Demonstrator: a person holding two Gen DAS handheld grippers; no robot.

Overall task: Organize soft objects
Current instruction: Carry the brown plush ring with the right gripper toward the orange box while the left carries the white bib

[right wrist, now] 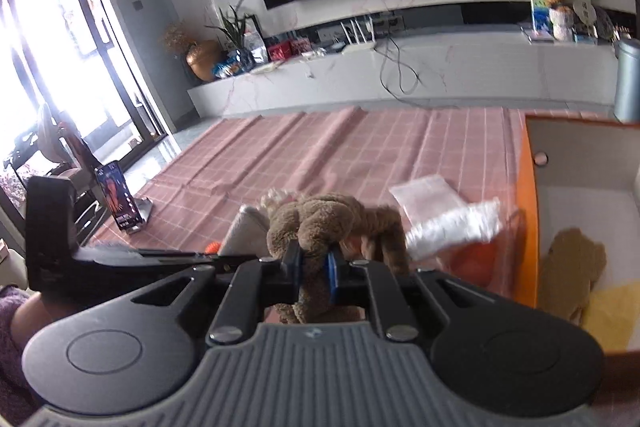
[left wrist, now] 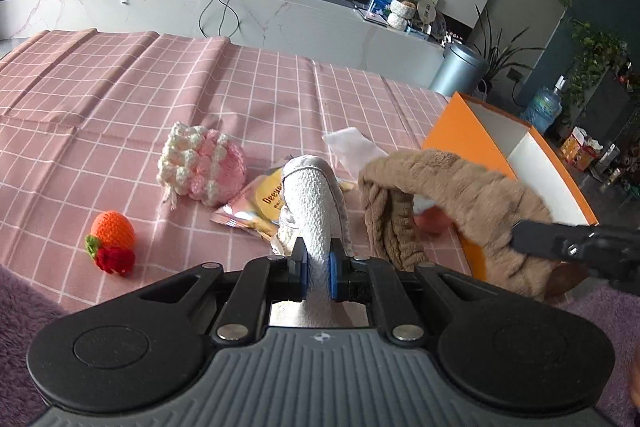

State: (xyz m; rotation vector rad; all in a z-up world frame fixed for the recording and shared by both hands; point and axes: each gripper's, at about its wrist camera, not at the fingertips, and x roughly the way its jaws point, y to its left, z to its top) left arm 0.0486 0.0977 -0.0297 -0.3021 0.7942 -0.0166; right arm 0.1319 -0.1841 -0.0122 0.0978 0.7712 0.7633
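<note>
1. On the pink checked cloth [left wrist: 120,75], left wrist view, going left to right: 1 orange crochet fruit [left wrist: 113,230] with 1 red crochet berry [left wrist: 116,259] touching it at 6 o'clock, 1 pink-and-white knitted pouch [left wrist: 200,163], 1 yellow snack packet [left wrist: 260,205], 1 clear plastic bag [left wrist: 352,147], 1 orange box [left wrist: 452,131] at 3 o'clock.
2. The left gripper [left wrist: 318,269] points to 12 o'clock, level over the cloth, both pads clenched on 1 white textured slipper [left wrist: 310,203].
3. The right gripper [right wrist: 314,273] also points to 12 o'clock, clamped on 1 brown plush piece [right wrist: 328,223], just beside the box's left wall [right wrist: 524,211].
4. Inside the box, right wrist view: 1 tan plush shape [right wrist: 576,267] and 1 yellow cloth [right wrist: 612,315], the cloth cut off by the gripper body.
5. Motion blur smears 1 white fluffy item [right wrist: 456,227] at 2 o'clock; what it is I cannot tell.
6. The packet's lettering is partly hidden behind the slipper.
</note>
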